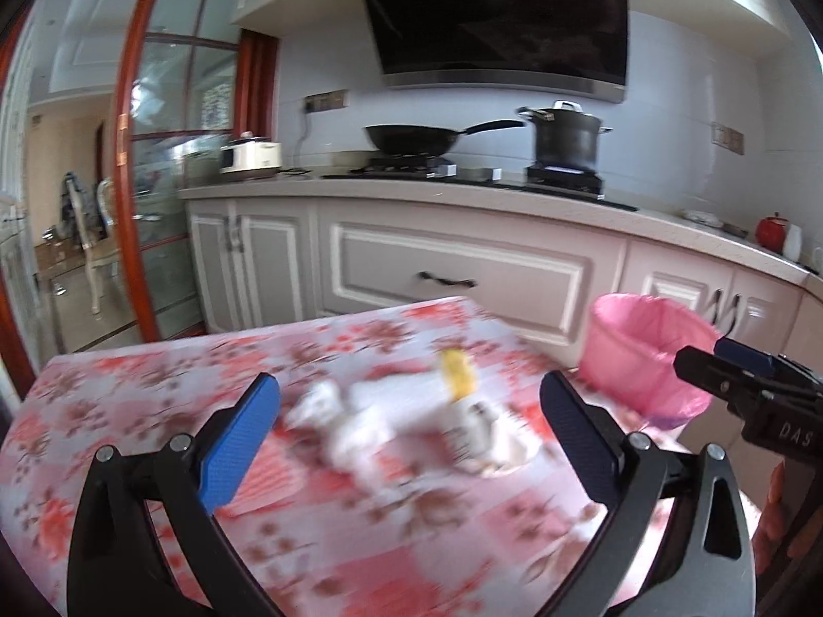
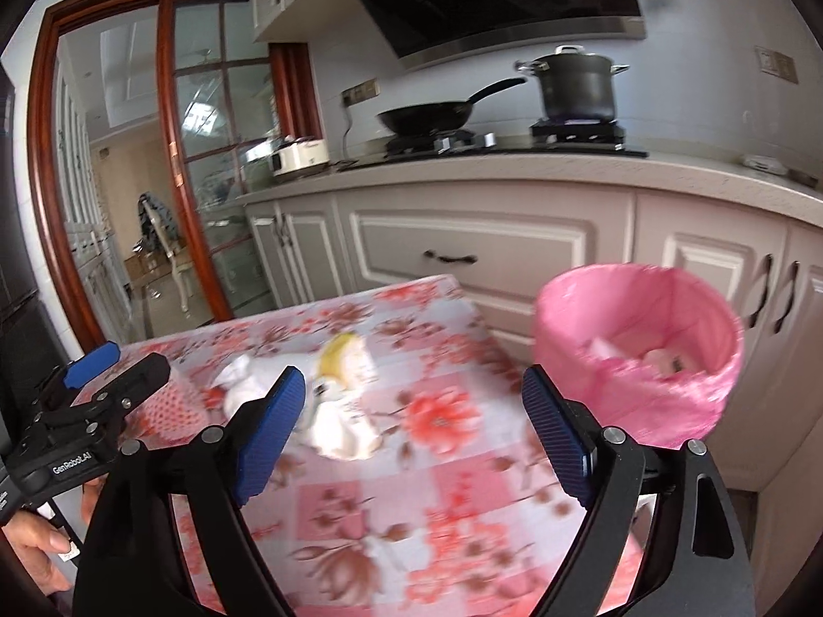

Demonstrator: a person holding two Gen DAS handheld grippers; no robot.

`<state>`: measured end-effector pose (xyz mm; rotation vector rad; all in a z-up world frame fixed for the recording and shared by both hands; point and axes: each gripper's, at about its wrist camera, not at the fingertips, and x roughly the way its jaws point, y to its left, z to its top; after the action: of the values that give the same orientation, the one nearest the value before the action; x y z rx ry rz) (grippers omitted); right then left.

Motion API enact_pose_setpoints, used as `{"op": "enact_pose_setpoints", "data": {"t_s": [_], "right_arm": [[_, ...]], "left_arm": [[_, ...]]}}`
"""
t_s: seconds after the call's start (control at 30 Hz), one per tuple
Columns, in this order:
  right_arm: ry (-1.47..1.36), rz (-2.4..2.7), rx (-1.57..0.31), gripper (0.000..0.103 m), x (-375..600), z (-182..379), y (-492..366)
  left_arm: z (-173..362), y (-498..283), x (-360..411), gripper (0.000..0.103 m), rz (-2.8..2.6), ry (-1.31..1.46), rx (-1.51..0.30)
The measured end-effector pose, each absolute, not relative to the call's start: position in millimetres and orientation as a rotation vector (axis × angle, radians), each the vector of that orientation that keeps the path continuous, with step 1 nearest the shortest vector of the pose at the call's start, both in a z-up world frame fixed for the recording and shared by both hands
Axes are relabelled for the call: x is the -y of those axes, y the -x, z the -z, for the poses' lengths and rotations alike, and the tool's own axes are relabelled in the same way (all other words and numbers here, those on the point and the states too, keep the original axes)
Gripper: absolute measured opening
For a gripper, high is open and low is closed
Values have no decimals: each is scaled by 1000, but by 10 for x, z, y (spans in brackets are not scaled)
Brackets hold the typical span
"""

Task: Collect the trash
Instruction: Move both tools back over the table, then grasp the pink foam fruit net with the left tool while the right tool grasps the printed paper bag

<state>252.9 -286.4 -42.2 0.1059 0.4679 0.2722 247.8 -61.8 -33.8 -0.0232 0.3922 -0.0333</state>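
Crumpled white tissues (image 1: pixel 360 421) and a yellow peel-like scrap (image 1: pixel 458 373) lie in a blurred pile on the floral tablecloth (image 1: pixel 154 401). The pile also shows in the right wrist view (image 2: pixel 339 411), with the yellow scrap (image 2: pixel 334 357) on top. A bin with a pink bag (image 1: pixel 648 355) stands beyond the table's right edge; in the right wrist view the bin (image 2: pixel 638 355) holds some white scraps. My left gripper (image 1: pixel 409 437) is open and empty, above the table before the pile. My right gripper (image 2: pixel 411 432) is open and empty, between pile and bin.
Grey kitchen cabinets (image 1: pixel 452 272) run behind the table, with a wok (image 1: pixel 411 136) and a pot (image 1: pixel 566 139) on the stove. A glass sliding door (image 1: pixel 164 180) is at the left. The floral table (image 2: pixel 411 514) ends close to the bin.
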Motion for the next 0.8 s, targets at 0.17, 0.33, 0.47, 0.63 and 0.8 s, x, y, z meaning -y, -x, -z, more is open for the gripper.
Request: {"op": "enact_pose_setpoints", "data": {"t_s": [0.17,0.33,0.47,0.63,0.8], "right_arm": [[-96,-298,-516,85,2570,541,-2544],[-74,-315,-570,85,2338,685,-2616],[-57,-331,-616,85,2217,815,-2743],[-4,-334,-672,85,2067,980,-2958],[16,-338,-711,85,1966,1091,-3163]], "left_arm": [[431,-2280,209,98,-40,41,-417],[495,-2142,17,98,-58,21,-419],[585,-2131,-93,98,-54,21,-452],[691,-2196,-236,98,-83,32,-483],[755,-2279,-365,98,-104,43,-510]]}}
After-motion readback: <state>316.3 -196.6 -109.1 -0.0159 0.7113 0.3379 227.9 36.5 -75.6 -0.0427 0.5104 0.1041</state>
